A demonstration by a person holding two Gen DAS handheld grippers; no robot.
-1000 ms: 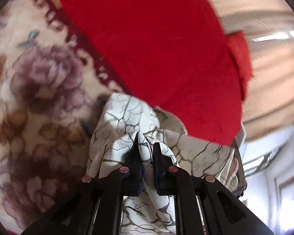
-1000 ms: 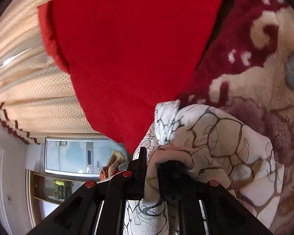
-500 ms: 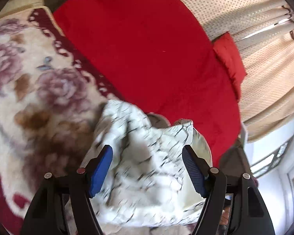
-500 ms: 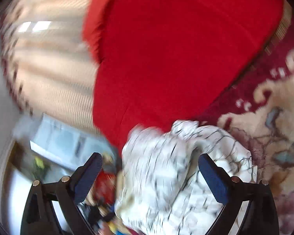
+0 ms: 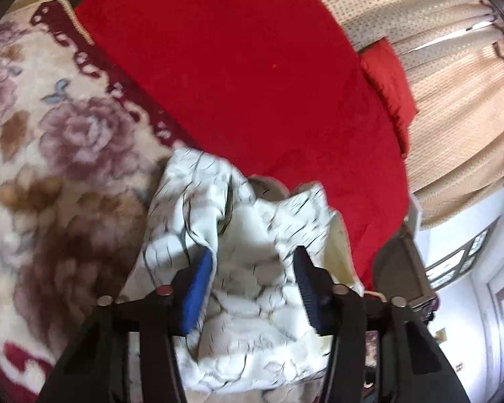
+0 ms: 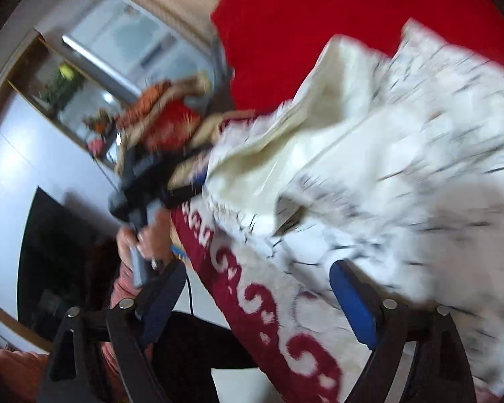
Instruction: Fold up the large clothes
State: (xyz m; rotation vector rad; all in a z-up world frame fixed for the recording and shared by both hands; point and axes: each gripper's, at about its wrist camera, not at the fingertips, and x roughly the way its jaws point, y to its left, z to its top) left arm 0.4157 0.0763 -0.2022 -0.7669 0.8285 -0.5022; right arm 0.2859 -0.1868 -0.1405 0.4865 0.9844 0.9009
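A white garment with a dark crackle print (image 5: 245, 268) lies bunched on the floral blanket (image 5: 50, 154), at the edge of the red cover (image 5: 245, 67). My left gripper (image 5: 253, 278) is open, its blue pads either side of a fold of the cloth, not clamped on it. In the right wrist view the garment (image 6: 403, 154) is blurred and fills the upper right. My right gripper (image 6: 262, 305) is open wide and empty, low over the blanket's maroon border (image 6: 258, 288). The other hand-held gripper (image 6: 141, 188) shows at the garment's left end.
Beige curtains (image 5: 453, 100) and a red cushion (image 5: 386, 80) lie beyond the red cover. The right wrist view shows a white wall, a window (image 6: 127, 43), a dark screen (image 6: 57, 255) and clutter on a shelf. The person's hand (image 6: 144, 238) and dark-clothed legs are at lower left.
Both grippers were shut on the garment a second ago and have opened and let it go. The right gripper has swung left and down; the left one has drawn back slightly.
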